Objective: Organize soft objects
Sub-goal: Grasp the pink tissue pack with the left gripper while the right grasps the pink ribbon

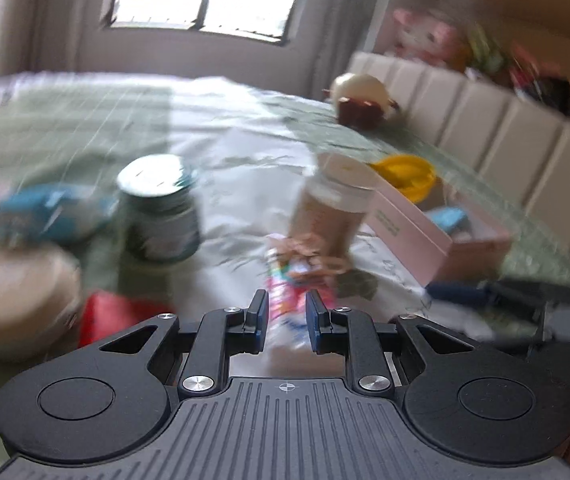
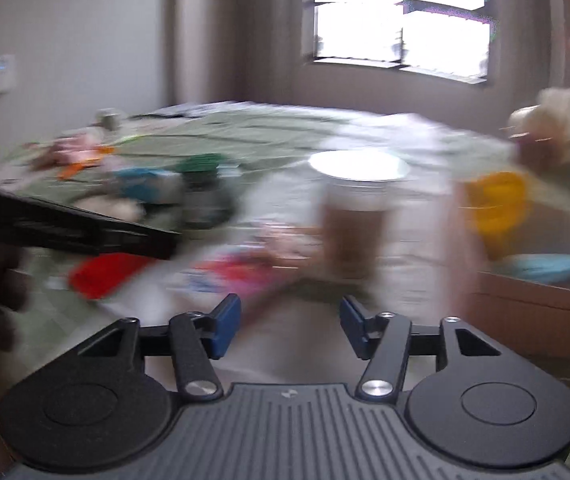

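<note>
left gripper (image 1: 285,314): jaws narrow, clamped on pink-white soft packet (image 1: 289,280), packet sticks out ahead | right gripper (image 2: 290,330): jaws apart, empty, above bed (image 2: 245,132) | pink box (image 1: 437,236) right of packet

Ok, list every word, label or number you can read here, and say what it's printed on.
No text can be read.
Pink box: a small dark green print on its side, too blurred to read.
Colourful packet in the left gripper: printed, but smeared.
Green-lidded jar: label blurred.
White-lidded bottle: no print legible.
</note>
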Available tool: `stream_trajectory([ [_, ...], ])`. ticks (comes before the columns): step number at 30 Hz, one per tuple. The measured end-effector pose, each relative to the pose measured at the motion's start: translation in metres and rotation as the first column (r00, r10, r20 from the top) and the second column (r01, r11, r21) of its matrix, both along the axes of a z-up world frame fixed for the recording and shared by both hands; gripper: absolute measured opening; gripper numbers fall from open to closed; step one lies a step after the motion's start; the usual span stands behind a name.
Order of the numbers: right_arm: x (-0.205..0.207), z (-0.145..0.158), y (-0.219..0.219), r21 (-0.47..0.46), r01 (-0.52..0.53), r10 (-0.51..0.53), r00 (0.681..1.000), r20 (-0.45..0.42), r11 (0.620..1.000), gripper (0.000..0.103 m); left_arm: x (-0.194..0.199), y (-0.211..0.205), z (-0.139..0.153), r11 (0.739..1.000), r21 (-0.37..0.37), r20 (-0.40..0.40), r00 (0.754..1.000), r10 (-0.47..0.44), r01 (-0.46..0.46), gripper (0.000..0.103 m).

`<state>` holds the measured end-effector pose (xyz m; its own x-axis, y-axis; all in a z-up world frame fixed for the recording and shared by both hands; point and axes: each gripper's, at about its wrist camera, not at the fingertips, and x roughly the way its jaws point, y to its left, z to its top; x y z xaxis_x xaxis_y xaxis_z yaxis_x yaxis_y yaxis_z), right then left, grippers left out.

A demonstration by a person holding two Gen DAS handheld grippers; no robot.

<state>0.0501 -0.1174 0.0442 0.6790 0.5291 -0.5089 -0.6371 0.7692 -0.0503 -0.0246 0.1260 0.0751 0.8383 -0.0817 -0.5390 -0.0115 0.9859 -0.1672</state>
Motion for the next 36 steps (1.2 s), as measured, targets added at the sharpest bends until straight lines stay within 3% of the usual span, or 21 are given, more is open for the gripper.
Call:
stream_trajectory([
  [3,0.017,-0.014,-0.019,-0.030,0.112,-0.113,0.993,-0.020,0.993,0.058,0.018,-0.037,-0.006,0.981,0.193,-0.031,0.999,-0.026,0.032,0.023],
  [5,0.028,-0.021,-0.031,-0.006,0.159,-0.159,0.984,-0.086,0.987,0.058,0.035,-0.051,-0.019,0.974,0.210,-0.133,0.989,-0.060,0.087,0.024],
  [7,0.034,-0.023,-0.040,0.036,0.167,-0.161,0.979,-0.124,0.985,0.058,0.040,-0.064,-0.028,0.965,0.223,-0.159,0.982,-0.106,0.140,0.043],
  [9,0.036,-0.024,-0.044,0.050,0.159,-0.151,0.979,-0.138,0.986,0.061,0.042,-0.073,-0.030,0.956,0.223,-0.169,0.974,-0.153,0.189,0.071],
  [12,0.034,-0.027,-0.041,0.037,0.146,-0.140,0.982,-0.130,0.989,0.063,0.045,-0.075,-0.031,0.959,0.189,-0.177,0.968,-0.180,0.213,0.084],
  [15,0.032,-0.027,-0.039,0.038,0.131,-0.126,0.984,-0.125,0.991,0.065,0.039,-0.068,-0.024,0.971,0.172,-0.115,0.982,-0.149,0.168,0.082],
  [17,0.034,-0.030,-0.034,0.037,0.127,-0.121,0.984,-0.132,0.991,0.067,0.040,-0.060,-0.018,0.975,0.201,-0.086,0.993,-0.078,0.094,0.081],
  [20,0.036,-0.031,-0.031,0.025,0.113,-0.108,0.984,-0.142,0.993,0.072,0.051,-0.045,-0.020,0.983,0.182,-0.130,0.991,-0.009,0.032,0.081],
  [23,0.037,-0.030,-0.032,0.033,0.100,-0.093,0.982,-0.165,0.994,0.079,0.065,-0.038,-0.031,0.988,0.150,-0.190,0.982,-0.012,0.041,0.081],
  [26,0.039,-0.029,-0.034,0.041,0.102,-0.092,0.978,-0.189,0.994,0.081,0.072,-0.029,-0.036,0.995,0.101,-0.178,0.984,-0.008,0.026,0.081],
  [28,0.039,-0.025,-0.030,0.016,0.093,-0.088,0.979,-0.183,0.996,0.080,0.073,-0.024,-0.035,0.997,0.067,-0.160,0.987,-0.025,0.036,0.074],
  [29,0.037,-0.020,-0.027,0.009,0.089,-0.087,0.985,-0.152,0.996,0.079,0.071,-0.023,-0.034,0.997,0.061,-0.154,0.988,-0.034,0.043,0.061],
  [30,0.035,-0.014,-0.024,0.015,0.083,-0.081,0.990,-0.118,0.996,0.079,0.068,-0.019,-0.033,0.997,0.051,-0.145,0.988,-0.044,0.052,0.059],
  [32,0.035,0.002,-0.012,0.047,0.042,-0.038,0.996,-0.085,0.998,0.079,0.060,-0.012,-0.034,0.998,0.016,-0.143,0.988,-0.057,0.060,0.059],
  [36,0.055,0.023,0.032,0.064,-0.019,0.029,0.988,-0.155,0.998,0.079,0.050,-0.010,-0.038,0.997,0.033,-0.135,0.989,-0.059,0.064,0.059],
])
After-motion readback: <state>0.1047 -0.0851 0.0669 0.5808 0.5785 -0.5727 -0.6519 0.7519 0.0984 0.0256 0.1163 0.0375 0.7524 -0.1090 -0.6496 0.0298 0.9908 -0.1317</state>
